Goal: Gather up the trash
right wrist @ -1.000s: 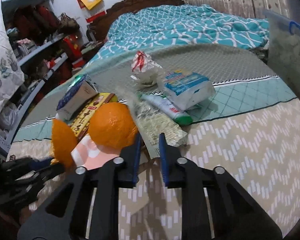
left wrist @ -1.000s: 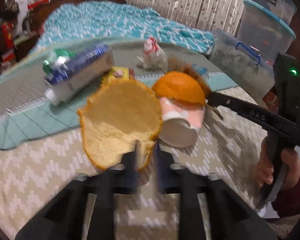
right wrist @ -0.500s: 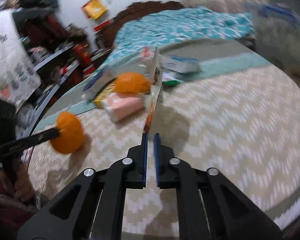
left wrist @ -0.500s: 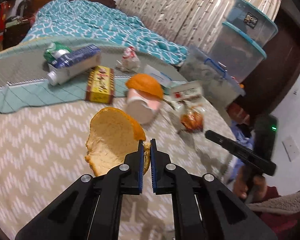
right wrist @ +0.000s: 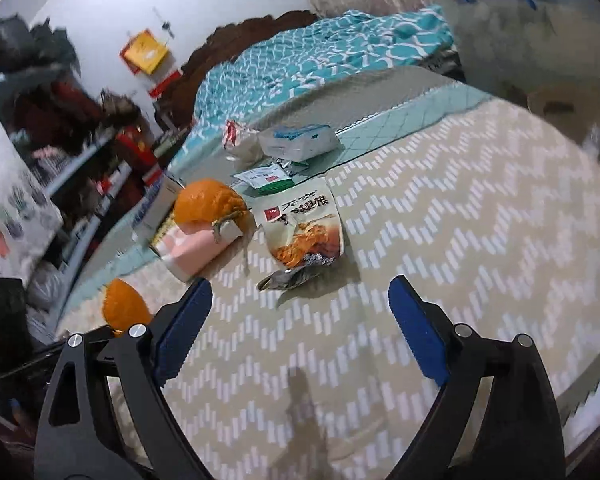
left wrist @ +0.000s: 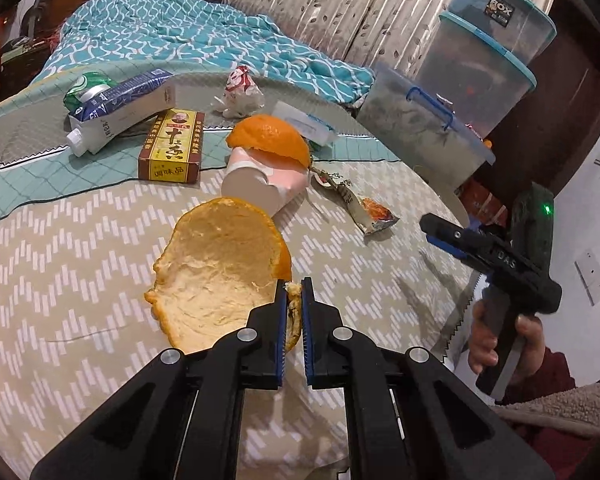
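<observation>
My left gripper (left wrist: pixel 294 292) is shut on the rim of a large orange peel (left wrist: pixel 216 268), held above the zigzag bedspread; the same peel (right wrist: pixel 122 308) shows low on the left of the right wrist view. My right gripper (right wrist: pixel 300 284) has its jaws opening wide with nothing between them. A torn snack wrapper (right wrist: pixel 304 224) lies flat on the bed just beyond its tips. From the left wrist view the right gripper (left wrist: pixel 440 232) hovers near that wrapper (left wrist: pixel 360 204). A second peel (left wrist: pixel 268 140) caps a tipped pink cup (left wrist: pixel 264 184).
Further back lie a milk carton (left wrist: pixel 124 108), a green can (left wrist: pixel 88 86), a brown and yellow box (left wrist: pixel 174 146), a crumpled white bag (left wrist: pixel 240 92) and a tissue pack (right wrist: pixel 300 142). Clear storage bins (left wrist: pixel 484 72) stand at the right. A hand (left wrist: pixel 488 344) holds the right gripper's handle.
The right gripper let go of the snack wrapper, which now lies on the bed, and its jaws spread wide. The left gripper drew back from the cup, keeping the peel.
</observation>
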Available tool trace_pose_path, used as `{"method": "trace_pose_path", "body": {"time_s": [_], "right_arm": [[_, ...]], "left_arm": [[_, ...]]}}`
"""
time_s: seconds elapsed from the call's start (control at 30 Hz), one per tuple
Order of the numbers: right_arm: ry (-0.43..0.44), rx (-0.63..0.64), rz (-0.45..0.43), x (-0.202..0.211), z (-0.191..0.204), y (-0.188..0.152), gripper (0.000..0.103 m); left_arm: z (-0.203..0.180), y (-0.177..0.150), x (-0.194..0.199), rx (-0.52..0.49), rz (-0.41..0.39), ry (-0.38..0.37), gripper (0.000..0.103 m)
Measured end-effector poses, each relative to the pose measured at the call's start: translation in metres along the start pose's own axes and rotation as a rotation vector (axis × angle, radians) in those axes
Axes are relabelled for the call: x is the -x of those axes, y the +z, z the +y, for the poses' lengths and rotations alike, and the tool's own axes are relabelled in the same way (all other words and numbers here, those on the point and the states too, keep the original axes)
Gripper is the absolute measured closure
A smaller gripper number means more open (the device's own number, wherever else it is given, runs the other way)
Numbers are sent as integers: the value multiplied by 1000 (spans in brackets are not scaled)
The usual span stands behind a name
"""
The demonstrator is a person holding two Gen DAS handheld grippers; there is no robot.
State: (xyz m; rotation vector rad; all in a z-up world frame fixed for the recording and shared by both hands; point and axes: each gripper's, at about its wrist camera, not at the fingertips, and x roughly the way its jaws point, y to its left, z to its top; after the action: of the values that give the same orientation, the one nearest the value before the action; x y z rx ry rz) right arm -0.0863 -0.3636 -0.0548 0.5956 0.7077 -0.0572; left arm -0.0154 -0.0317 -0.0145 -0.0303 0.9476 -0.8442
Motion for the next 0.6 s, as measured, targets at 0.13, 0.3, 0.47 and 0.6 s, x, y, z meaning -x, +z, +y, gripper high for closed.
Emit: {"method": "trace_pose_path", "body": {"time_s": [0.13, 0.3, 0.47, 0.6], "right_arm": [[55, -74, 47, -18, -15, 18, 14], [30, -96, 82, -43, -18, 28, 14], [-58, 73, 117, -65, 13, 19, 32], [-48, 108, 113, -59, 19, 15, 68]], "left_arm": [[-1, 0, -3, 4, 10, 8, 94], [1, 2, -2, 9, -14, 61, 59], [6, 2, -11, 25, 8, 43, 79], [-7, 1, -7, -28, -4, 22, 97]]}}
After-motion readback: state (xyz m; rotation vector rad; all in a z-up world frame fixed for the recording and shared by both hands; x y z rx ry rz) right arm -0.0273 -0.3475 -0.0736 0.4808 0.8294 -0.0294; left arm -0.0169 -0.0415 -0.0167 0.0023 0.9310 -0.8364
